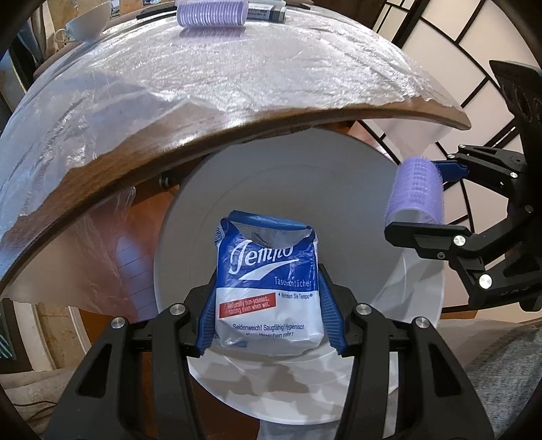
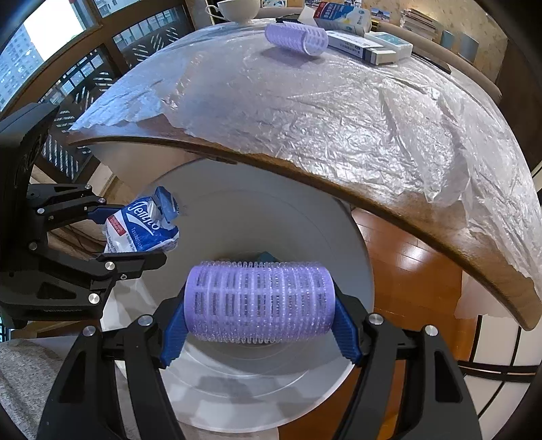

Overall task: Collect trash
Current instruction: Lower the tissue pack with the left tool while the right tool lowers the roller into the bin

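Note:
My left gripper (image 1: 269, 321) is shut on a blue and white Tempo tissue pack (image 1: 267, 281) and holds it over a white round bin (image 1: 189, 237) that stands below the table edge. My right gripper (image 2: 261, 325) is shut on a purple hair roller (image 2: 261, 301) over the same bin (image 2: 305, 220). The roller also shows at the right of the left wrist view (image 1: 415, 191), and the tissue pack at the left of the right wrist view (image 2: 142, 226). A second purple roller (image 2: 298, 37) lies on the table at the far side.
The wooden table (image 2: 338, 189) is covered with crinkled clear plastic (image 1: 237, 74). At its far side stand a white cup (image 2: 237, 10), flat boxes (image 2: 369, 47) and a carton (image 2: 342, 13). Wooden floor (image 2: 406, 257) lies under the table.

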`<action>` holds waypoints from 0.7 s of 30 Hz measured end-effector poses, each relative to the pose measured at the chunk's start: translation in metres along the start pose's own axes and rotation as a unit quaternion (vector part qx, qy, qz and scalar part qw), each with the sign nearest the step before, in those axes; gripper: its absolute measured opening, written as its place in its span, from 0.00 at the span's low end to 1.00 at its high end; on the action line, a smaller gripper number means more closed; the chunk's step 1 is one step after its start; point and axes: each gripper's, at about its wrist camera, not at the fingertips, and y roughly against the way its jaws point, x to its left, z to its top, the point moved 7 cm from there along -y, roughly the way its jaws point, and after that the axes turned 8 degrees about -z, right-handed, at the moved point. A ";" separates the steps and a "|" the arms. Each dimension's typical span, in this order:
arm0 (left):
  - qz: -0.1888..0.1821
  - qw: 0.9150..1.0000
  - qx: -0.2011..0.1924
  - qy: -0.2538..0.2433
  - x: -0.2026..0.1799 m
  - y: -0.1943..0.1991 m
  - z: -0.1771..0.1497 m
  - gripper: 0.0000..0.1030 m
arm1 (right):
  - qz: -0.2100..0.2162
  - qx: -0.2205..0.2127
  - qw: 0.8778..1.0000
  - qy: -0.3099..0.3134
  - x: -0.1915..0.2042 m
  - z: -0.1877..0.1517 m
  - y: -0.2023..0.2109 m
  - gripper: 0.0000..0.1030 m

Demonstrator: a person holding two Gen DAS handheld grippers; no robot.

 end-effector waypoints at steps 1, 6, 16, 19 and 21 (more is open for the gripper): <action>0.001 1.000 0.002 0.000 0.001 -0.002 -0.001 0.51 | -0.002 0.002 1.000 0.000 0.000 0.000 -0.002 0.68; 0.006 1.000 0.012 0.000 0.002 -0.018 -0.003 0.51 | -0.003 0.009 1.000 -0.003 -0.001 -0.002 -0.013 0.68; 0.014 1.000 0.025 -0.004 0.003 -0.041 -0.002 0.51 | -0.005 0.019 1.000 -0.007 -0.001 0.000 -0.028 0.68; 0.016 0.999 0.028 -0.005 0.003 -0.048 -0.001 0.51 | -0.005 0.021 1.000 -0.009 -0.001 0.001 -0.032 0.68; 0.017 0.999 0.029 -0.005 0.003 -0.051 0.001 0.51 | -0.006 0.022 1.000 -0.010 0.000 0.000 -0.035 0.68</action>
